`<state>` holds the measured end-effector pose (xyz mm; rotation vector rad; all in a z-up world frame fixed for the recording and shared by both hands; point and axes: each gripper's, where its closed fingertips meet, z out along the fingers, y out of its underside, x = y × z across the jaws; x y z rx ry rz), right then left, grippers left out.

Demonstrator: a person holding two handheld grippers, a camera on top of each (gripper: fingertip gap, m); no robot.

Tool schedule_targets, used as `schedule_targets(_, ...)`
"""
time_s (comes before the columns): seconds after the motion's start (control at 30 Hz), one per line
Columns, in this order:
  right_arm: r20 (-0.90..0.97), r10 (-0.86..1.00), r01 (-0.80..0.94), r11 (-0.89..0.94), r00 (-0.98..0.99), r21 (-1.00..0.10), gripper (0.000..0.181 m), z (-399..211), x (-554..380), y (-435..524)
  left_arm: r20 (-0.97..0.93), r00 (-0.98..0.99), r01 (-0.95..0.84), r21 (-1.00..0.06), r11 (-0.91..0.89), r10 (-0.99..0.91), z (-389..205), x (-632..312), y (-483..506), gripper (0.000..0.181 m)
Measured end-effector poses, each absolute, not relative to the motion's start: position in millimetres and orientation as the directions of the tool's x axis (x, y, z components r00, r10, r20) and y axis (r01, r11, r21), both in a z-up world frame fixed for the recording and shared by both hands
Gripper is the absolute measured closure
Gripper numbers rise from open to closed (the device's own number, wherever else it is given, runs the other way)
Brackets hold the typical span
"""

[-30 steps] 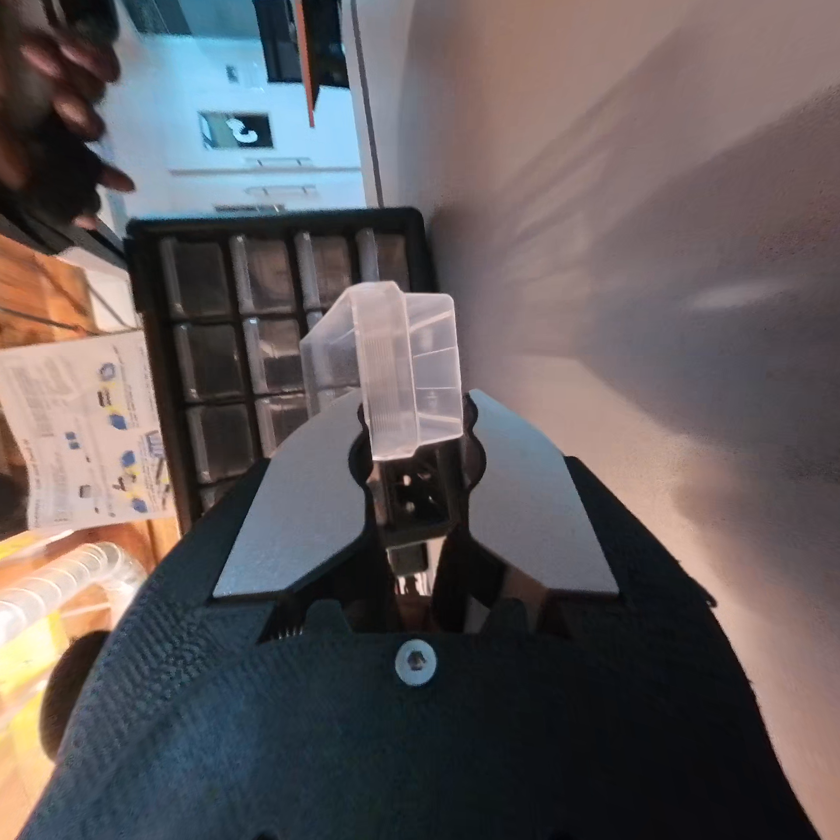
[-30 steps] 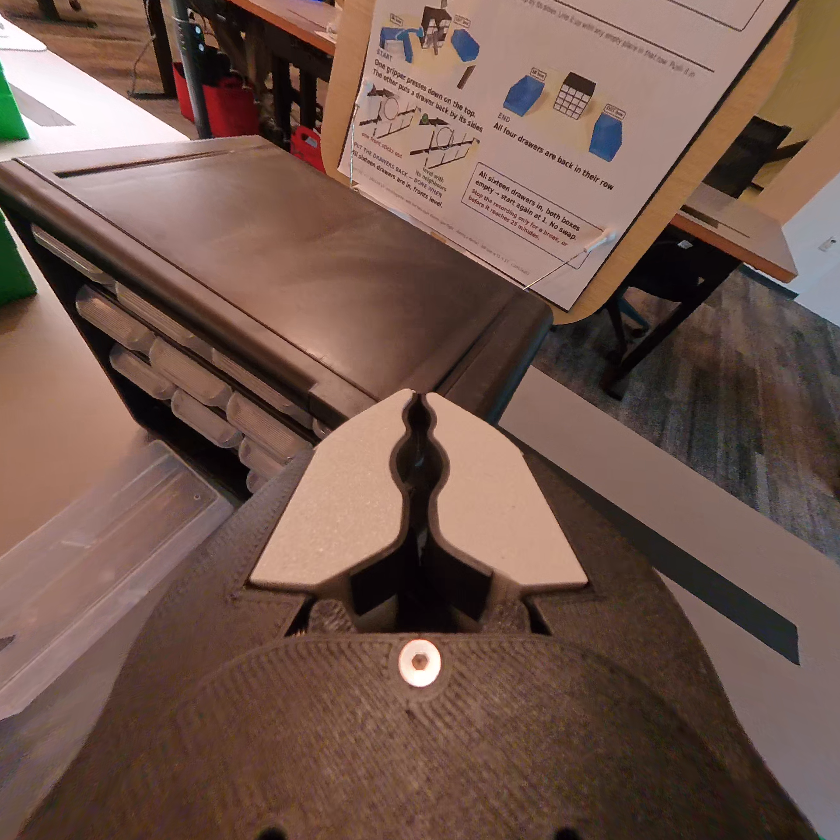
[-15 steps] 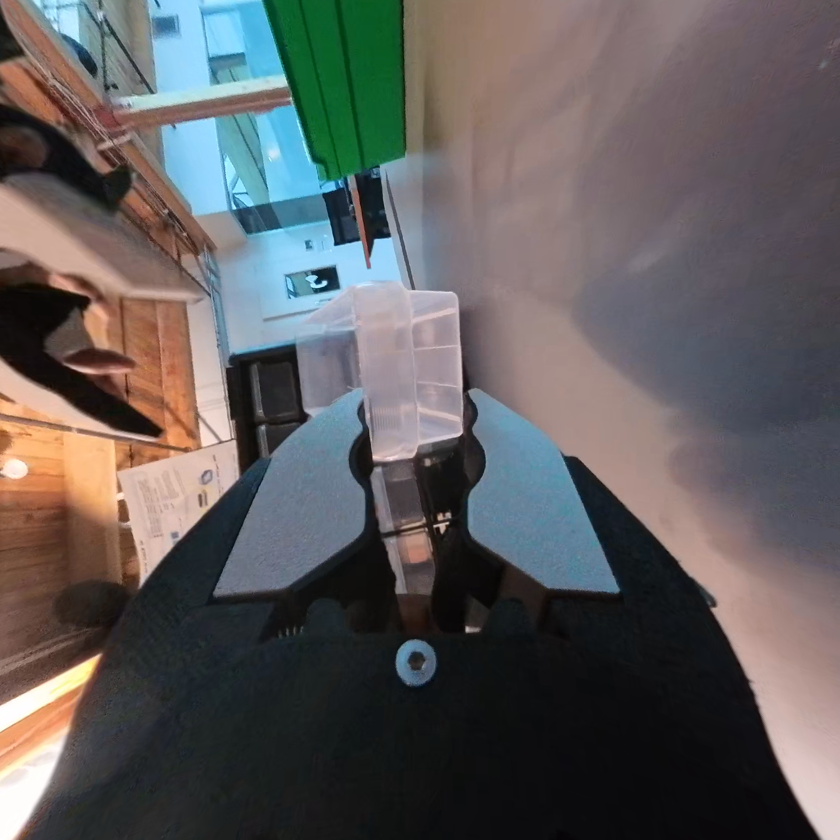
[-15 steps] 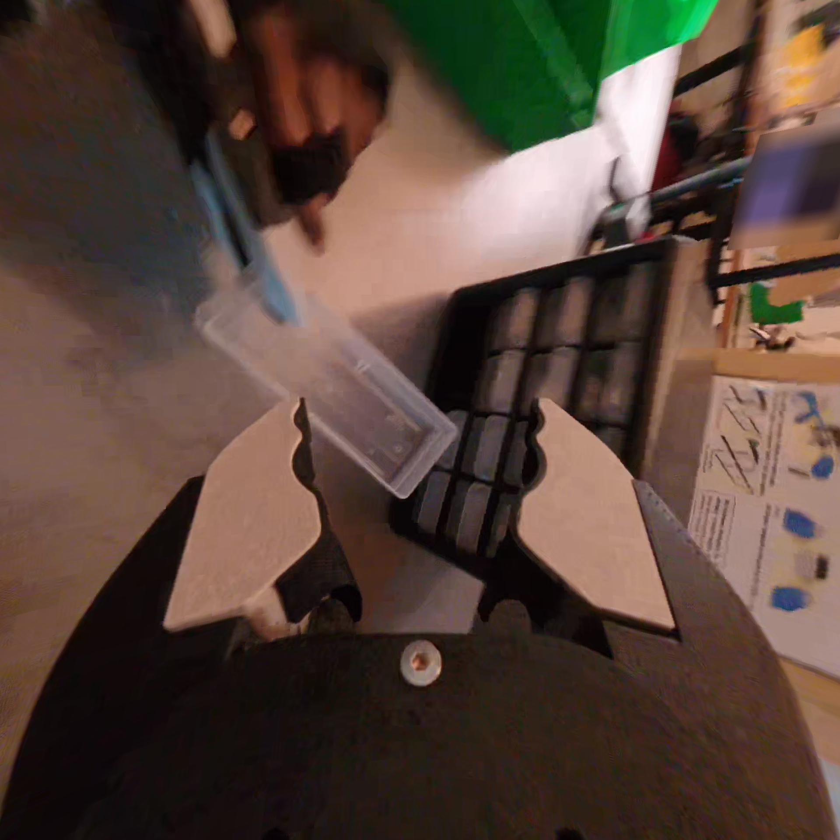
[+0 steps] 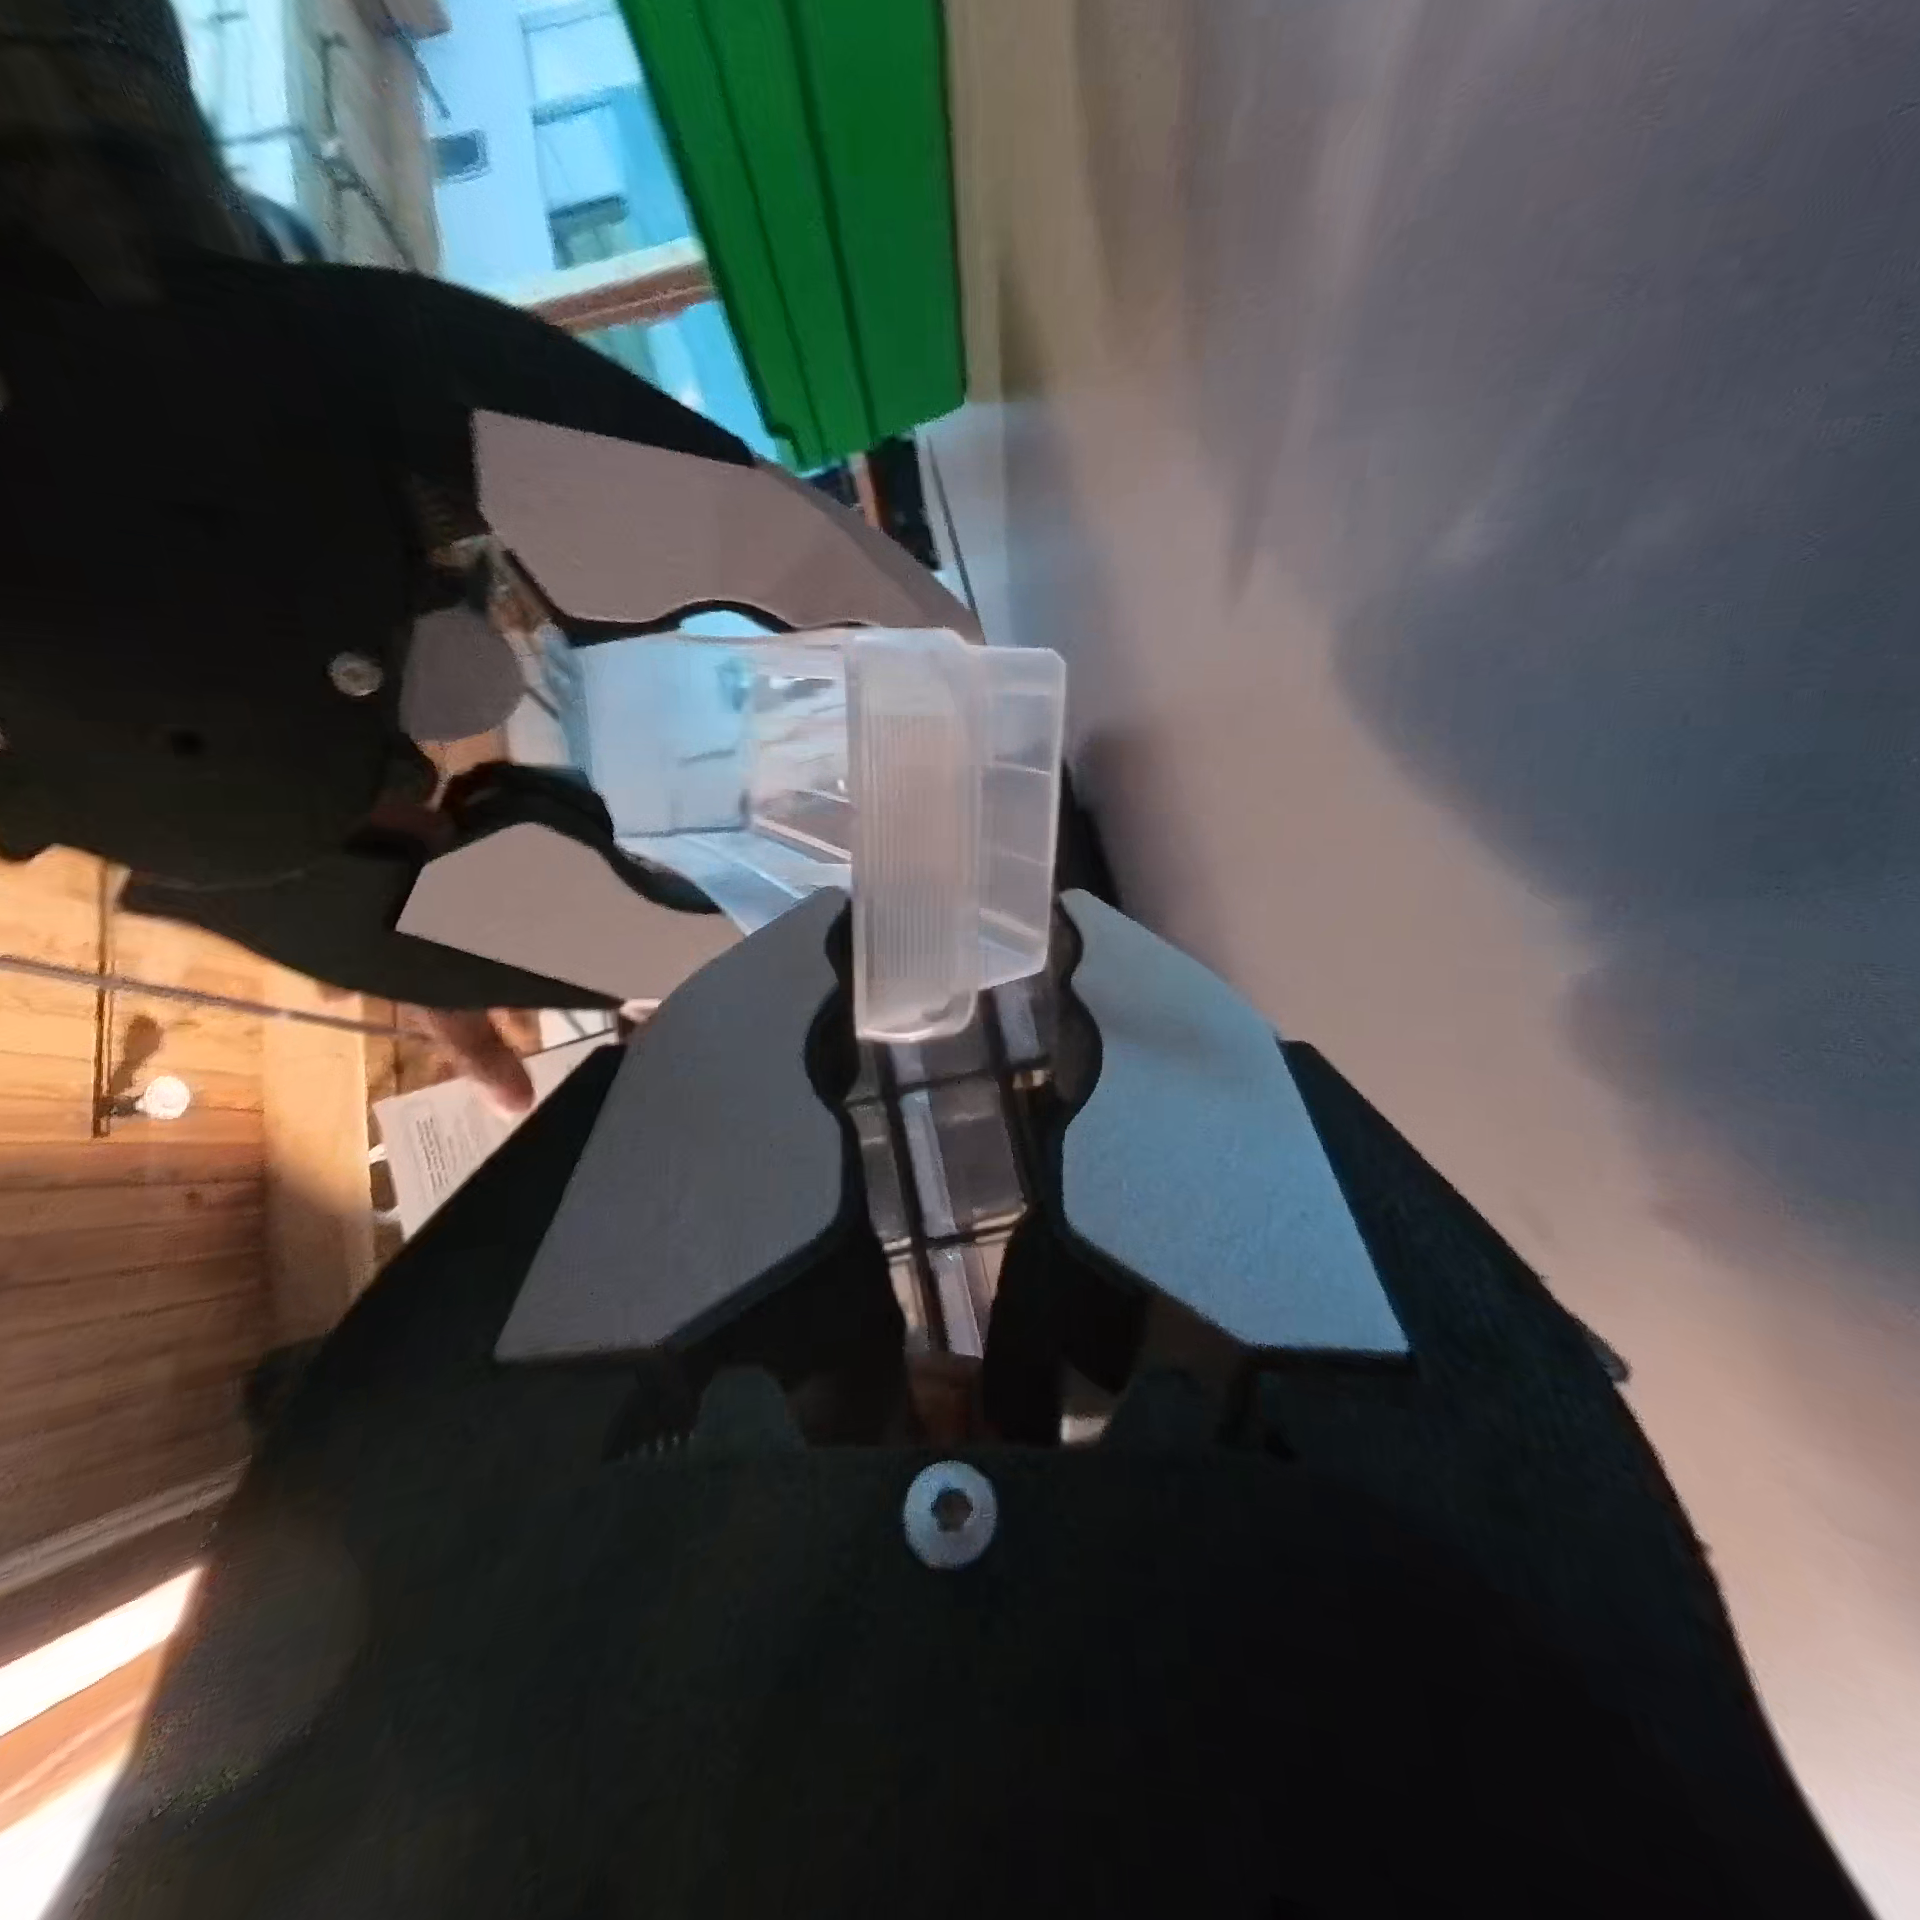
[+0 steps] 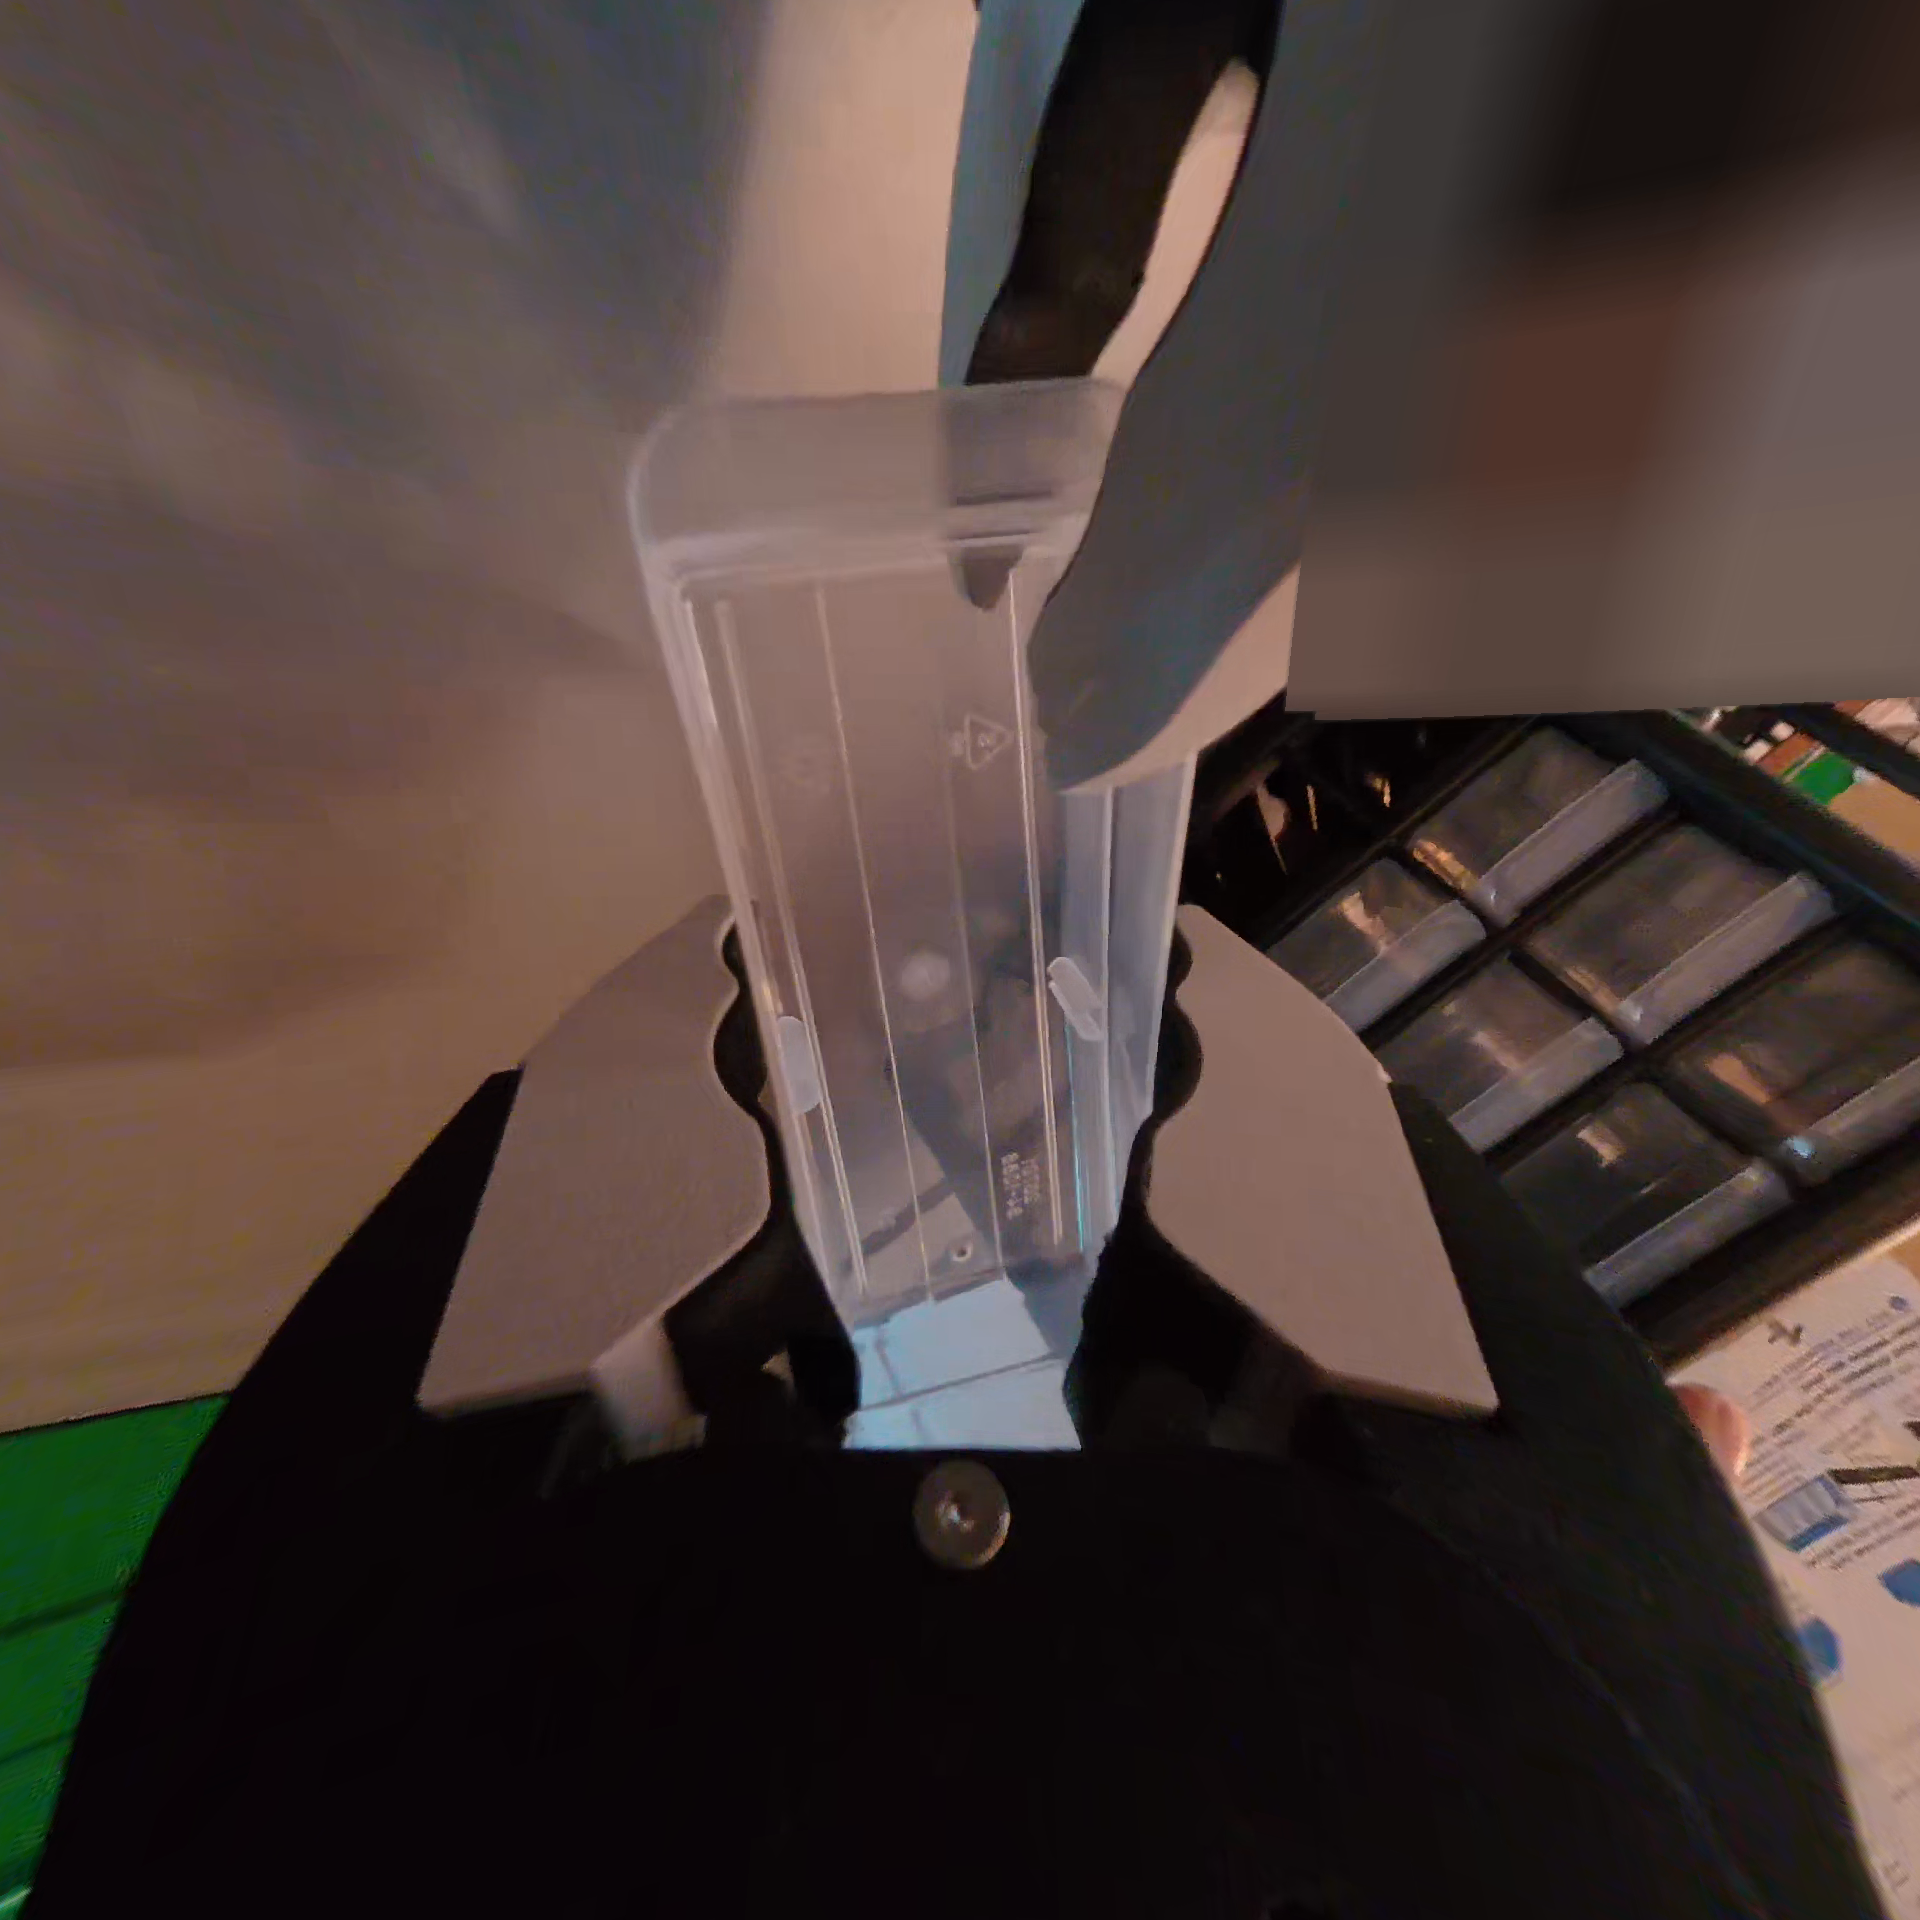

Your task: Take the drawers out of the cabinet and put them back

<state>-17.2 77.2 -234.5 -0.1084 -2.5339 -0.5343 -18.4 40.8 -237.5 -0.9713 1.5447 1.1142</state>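
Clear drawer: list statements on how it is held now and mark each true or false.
1. The left gripper clamps the clear drawer by its front lip. True.
2. The drawer sits in a slot of the black cabinet. False: it is held outside the cabinet.
3. The right gripper has the drawer's body between its fingers. True.
4. Screws fill the drawer. False: it looks empty.
5. The cabinet slots in view are all bare. False: clear drawers fill them.
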Motion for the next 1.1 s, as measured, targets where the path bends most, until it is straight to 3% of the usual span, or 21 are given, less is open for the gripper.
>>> schedule_targets(0.2, 0.606, 0.133, 0.369, 0.885, -0.785, 0.284, 0.109, -198.3, 14.0, 114.6, -0.994, 0.111, -0.948, -0.103, 0.302, 0.012, -197.5, -20.1, 36.3, 0.125)
schedule_targets(0.37, 0.691, 0.382, 0.595, 0.799, -0.614, 0.086, 0.111, -150.9, 80.4, 156.9, -0.956, 0.292, -0.926, -0.279, 0.255, 0.014, -186.5, -43.1, 43.7, 0.125)
schedule_targets(0.5, 0.646, 0.619, 0.773, 0.631, -0.447, -0.07, 0.11, -129.9, 164.7, 196.8, -0.87, 0.493, -0.84, -0.48, 0.254, -0.013, -174.3, -52.7, 47.1, 0.125)
schedule_targets(0.67, 0.537, 0.804, 0.912, 0.385, -0.255, -0.142, 0.109, -156.2, 264.0, 249.0, -0.688, 0.725, -0.667, -0.712, 0.221, -0.032, -160.9, -79.1, 52.7, 0.125)
schedule_targets(0.83, 0.468, 0.861, 0.958, 0.273, -0.201, -0.092, 0.108, -221.4, 304.5, 282.9, -0.621, 0.783, -0.605, -0.772, 0.195, -0.028, -162.2, -93.5, 56.3, 0.125)
schedule_targets(1.1, 0.39, 0.896, 0.968, 0.248, -0.213, -0.039, 0.107, -283.0, 288.6, 312.7, -0.665, 0.746, -0.651, -0.739, 0.173, -0.03, -169.4, -94.2, 57.7, 0.125)
